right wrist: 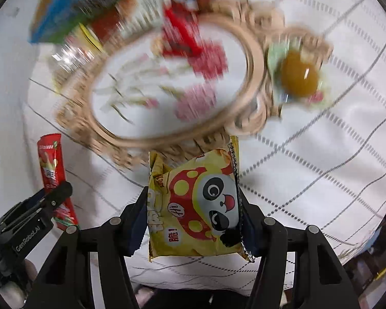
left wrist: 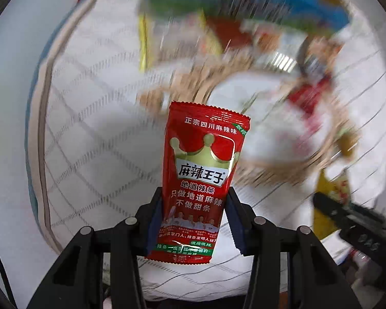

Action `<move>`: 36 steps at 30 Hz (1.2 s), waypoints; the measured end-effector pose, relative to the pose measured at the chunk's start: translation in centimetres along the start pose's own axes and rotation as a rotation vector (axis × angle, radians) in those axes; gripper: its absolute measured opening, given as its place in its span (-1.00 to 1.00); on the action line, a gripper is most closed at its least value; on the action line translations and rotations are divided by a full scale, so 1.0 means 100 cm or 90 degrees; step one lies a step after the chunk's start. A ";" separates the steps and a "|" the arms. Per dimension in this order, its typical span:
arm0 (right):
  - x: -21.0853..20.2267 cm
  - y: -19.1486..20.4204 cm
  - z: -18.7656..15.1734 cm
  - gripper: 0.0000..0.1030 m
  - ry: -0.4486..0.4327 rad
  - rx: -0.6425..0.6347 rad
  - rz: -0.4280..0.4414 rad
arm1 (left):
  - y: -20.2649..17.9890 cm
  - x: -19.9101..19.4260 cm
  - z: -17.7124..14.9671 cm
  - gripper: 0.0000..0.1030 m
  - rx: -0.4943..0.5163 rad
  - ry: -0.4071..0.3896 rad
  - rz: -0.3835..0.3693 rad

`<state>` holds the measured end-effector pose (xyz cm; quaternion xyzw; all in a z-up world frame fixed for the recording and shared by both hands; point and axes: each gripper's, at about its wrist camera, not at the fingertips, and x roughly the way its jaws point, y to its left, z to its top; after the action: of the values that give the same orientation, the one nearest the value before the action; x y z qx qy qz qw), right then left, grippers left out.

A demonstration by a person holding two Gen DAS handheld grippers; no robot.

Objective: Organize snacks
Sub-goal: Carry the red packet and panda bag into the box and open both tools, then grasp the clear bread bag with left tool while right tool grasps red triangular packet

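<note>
- Fingers of my left gripper [left wrist: 193, 221] clamp the red spicy-strip packet [left wrist: 202, 177].
- Right gripper [right wrist: 193, 221] squeezes the yellow panda snack bag [right wrist: 195, 203] above the white quilted cover [right wrist: 321, 154].

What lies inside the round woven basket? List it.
The view into the woven basket is motion-blurred. Red packets and a pink one lie on its white floral lining. Anything beneath them is covered, and their labels cannot be read.

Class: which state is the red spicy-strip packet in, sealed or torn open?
Sealed: the red spicy-strip packet shows an intact crimped top edge, no tear visible.
</note>
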<state>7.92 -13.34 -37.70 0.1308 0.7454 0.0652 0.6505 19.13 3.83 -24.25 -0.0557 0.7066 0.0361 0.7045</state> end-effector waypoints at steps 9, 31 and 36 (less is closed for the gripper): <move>-0.138 0.046 0.100 0.23 -0.156 -0.027 0.075 | -0.022 -0.086 0.146 -0.17 0.005 -0.132 -0.104; -0.077 0.107 0.294 0.94 -0.098 -0.059 -0.098 | -0.023 0.036 0.296 0.60 0.000 -0.015 -0.073; -0.067 0.105 0.295 0.94 -0.091 -0.065 -0.110 | -0.027 0.029 0.290 0.65 0.006 -0.037 -0.067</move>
<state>38.96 -7.30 -32.82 0.0371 0.7012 0.0373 0.7110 48.28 4.81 -27.20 -0.0883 0.6820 -0.0023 0.7260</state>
